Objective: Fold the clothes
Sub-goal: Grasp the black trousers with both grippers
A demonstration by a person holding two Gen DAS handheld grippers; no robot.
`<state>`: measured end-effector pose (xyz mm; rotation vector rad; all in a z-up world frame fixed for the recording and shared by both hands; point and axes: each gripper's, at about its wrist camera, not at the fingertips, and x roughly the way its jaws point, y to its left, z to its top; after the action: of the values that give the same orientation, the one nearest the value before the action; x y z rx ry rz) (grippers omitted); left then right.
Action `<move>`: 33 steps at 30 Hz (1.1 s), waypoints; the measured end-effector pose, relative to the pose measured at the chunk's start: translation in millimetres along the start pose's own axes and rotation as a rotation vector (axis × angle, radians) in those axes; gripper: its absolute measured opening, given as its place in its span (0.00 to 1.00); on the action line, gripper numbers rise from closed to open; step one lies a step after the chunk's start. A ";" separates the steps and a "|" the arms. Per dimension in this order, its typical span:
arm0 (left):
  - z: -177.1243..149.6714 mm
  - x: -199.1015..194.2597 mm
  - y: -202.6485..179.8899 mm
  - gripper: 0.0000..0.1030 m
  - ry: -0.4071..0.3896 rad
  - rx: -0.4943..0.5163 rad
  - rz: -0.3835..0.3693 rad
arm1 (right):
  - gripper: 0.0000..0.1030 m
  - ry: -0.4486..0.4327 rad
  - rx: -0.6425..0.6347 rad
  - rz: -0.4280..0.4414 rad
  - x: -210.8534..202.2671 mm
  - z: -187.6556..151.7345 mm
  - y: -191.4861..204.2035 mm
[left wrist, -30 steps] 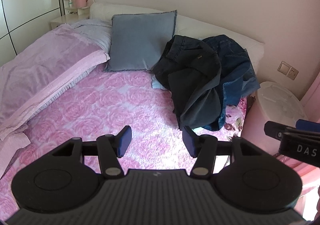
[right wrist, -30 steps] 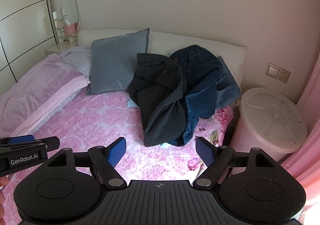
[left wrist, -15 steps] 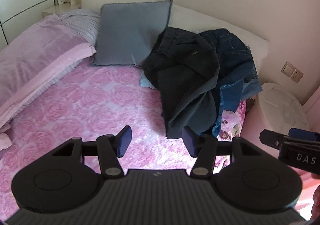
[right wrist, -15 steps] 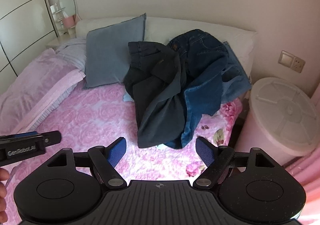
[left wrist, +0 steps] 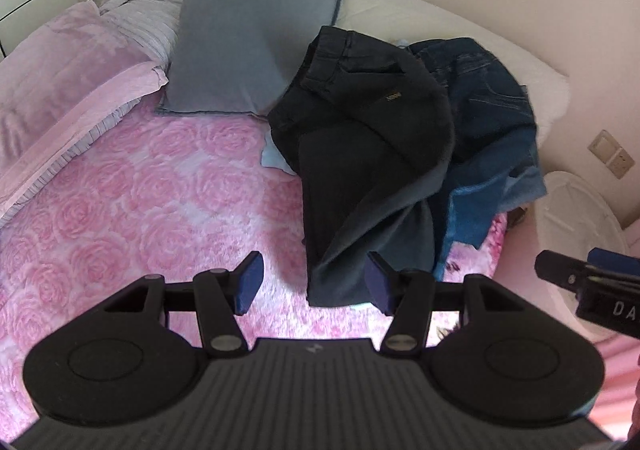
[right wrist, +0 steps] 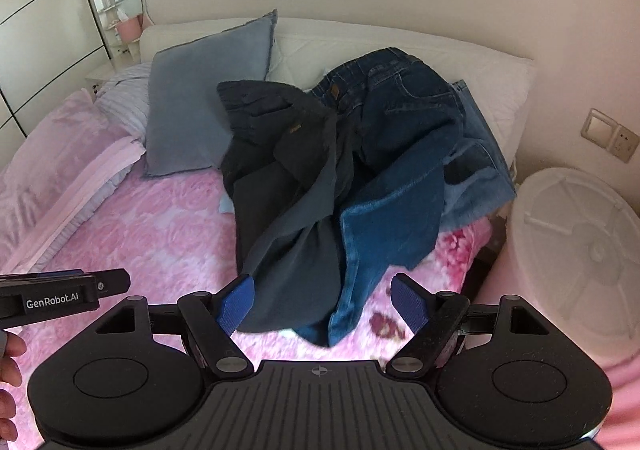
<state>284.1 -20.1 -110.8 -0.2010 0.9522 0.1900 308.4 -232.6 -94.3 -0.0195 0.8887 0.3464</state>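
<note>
A heap of trousers lies on the pink rose bedspread [left wrist: 152, 210] near the bed's right side. Dark grey trousers [left wrist: 360, 154] [right wrist: 288, 202] lie on top, over blue jeans [left wrist: 488, 122] [right wrist: 400, 170]. A light blue garment [left wrist: 274, 158] peeks out beneath. My left gripper [left wrist: 314, 282] is open and empty, just short of the grey trouser leg's hem. My right gripper [right wrist: 324, 304] is open and empty, with the leg ends of both pairs between its fingers' line of sight. Each gripper shows at the edge of the other's view.
A blue-grey pillow [left wrist: 256, 42] leans on the white headboard [right wrist: 460, 62]. A folded pink quilt [left wrist: 60, 90] lies at the left. A white-lidded pink bin [right wrist: 576, 250] stands right of the bed. A wall socket [right wrist: 608, 134] is above it.
Both grippers have moved forward toward the heap of trousers, which now fills more of each view. Both stayed open.
</note>
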 end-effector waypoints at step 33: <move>65.1 242.8 21.5 0.45 0.163 -0.148 -0.140 | 0.73 0.120 -0.086 0.018 216.1 107.9 -36.3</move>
<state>467.4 34.6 -275.3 -0.4233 1.0827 0.1162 526.2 -187.4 -195.3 -0.1132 0.9927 0.4032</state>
